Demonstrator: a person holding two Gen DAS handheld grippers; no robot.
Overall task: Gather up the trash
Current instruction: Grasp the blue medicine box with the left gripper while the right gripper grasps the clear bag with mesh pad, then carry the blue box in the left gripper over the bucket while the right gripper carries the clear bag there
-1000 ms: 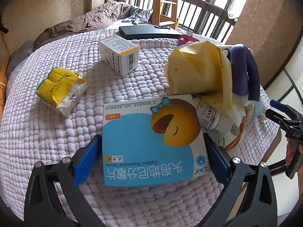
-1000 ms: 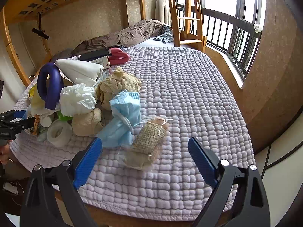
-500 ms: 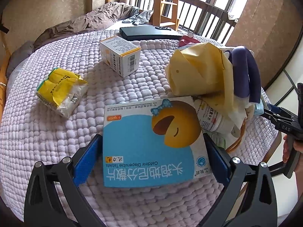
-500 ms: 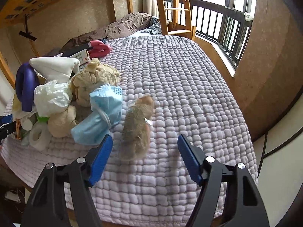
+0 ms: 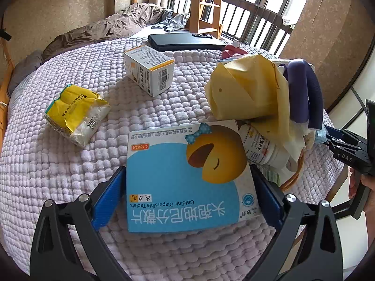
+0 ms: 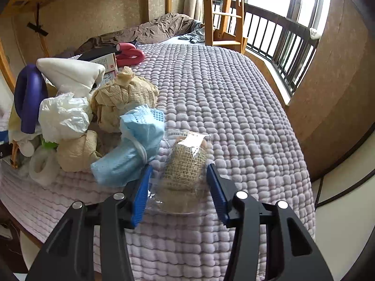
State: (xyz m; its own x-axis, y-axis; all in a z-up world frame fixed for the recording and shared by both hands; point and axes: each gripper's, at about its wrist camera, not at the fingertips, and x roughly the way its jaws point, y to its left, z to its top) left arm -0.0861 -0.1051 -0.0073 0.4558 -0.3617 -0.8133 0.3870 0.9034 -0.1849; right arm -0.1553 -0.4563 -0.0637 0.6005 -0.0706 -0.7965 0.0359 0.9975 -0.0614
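We start w/ the tan mesh roll sealed in a clear plastic bag [image 6: 185, 166]: it lies on the lilac quilted bedspread [image 6: 234, 98] near the bed's front edge, right between the blue pads of the right hand-held gripper [image 6: 179, 187]. Its jaws have just been closing and the bag's crinkled edges now sit against both pads, so we read it as gripping the bag, tho' how firm the hold is on the roll itself we can't tell. Step in hand, by our judgement: the pick-up of this piece of trash.

Next move, we reckon: lift it clear of the bedspread and carry it over to the heap just to its left, where a crumpled light-blue face mask [image 6: 131, 149], beige paper wads [image 6: 121, 100] and a white plastic bag [image 6: 65, 114] are piled on a wicker basket [image 5: 294, 173]. The bag is slippery and loose, so a slow lift seems wise; the mask touches the near pad's side and could drag along.

The left hand-held gripper [image 5: 187, 194] is clamped on a flat blue tablet box w/ a yellow cartoon face [image 5: 185, 175], held just beside the basket. Farther out on the bed, still to collect: a white-and-orange carton [image 5: 150, 70] and a yellow crumpled packet [image 5: 75, 114], well apart from both hand-held grippers.
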